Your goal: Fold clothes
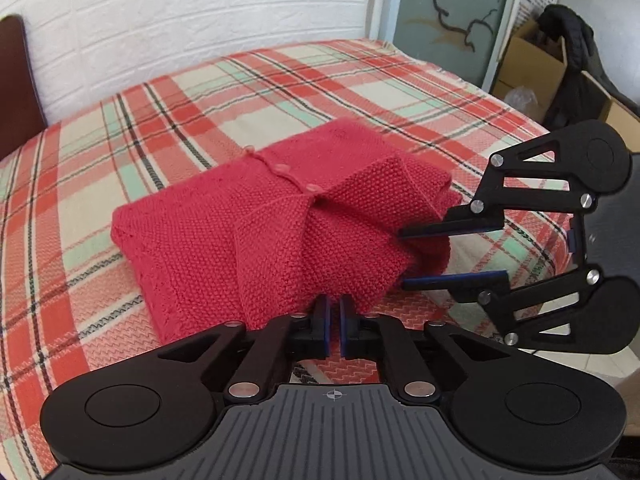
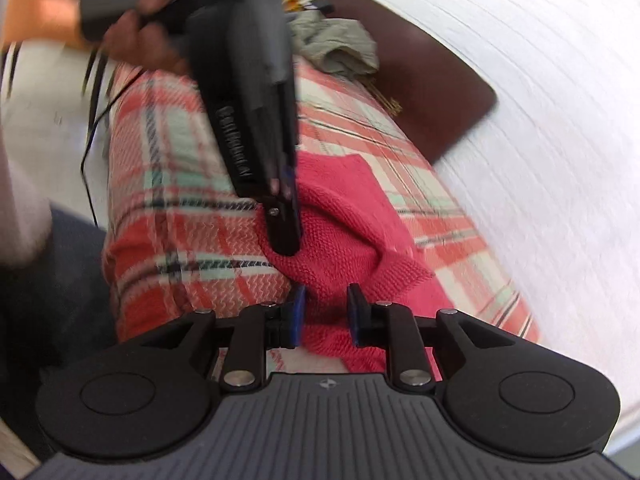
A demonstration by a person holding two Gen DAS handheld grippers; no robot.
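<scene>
A red knitted cardigan (image 1: 256,236) with a row of buttons lies folded on the plaid bedspread (image 1: 120,136). My left gripper (image 1: 335,326) is shut, its tips at the cardigan's near edge, and I see no cloth between the pads. In the right wrist view the left gripper (image 2: 285,240) points down onto the cardigan (image 2: 344,224), with a hand (image 2: 136,24) holding it. My right gripper (image 1: 402,259) comes in from the right and stands open around the cardigan's right-hand fold. Seen from its own camera, the right gripper (image 2: 326,314) has red knit between its spread fingers.
A white textured wall (image 1: 180,12) runs behind the bed, beside a dark brown headboard (image 2: 420,92). Cardboard boxes (image 1: 536,68) and a black garment (image 1: 572,44) stand past the bed's right side. A grey-green cloth (image 2: 336,44) lies near the headboard. A cable (image 2: 90,148) hangs off the bed edge.
</scene>
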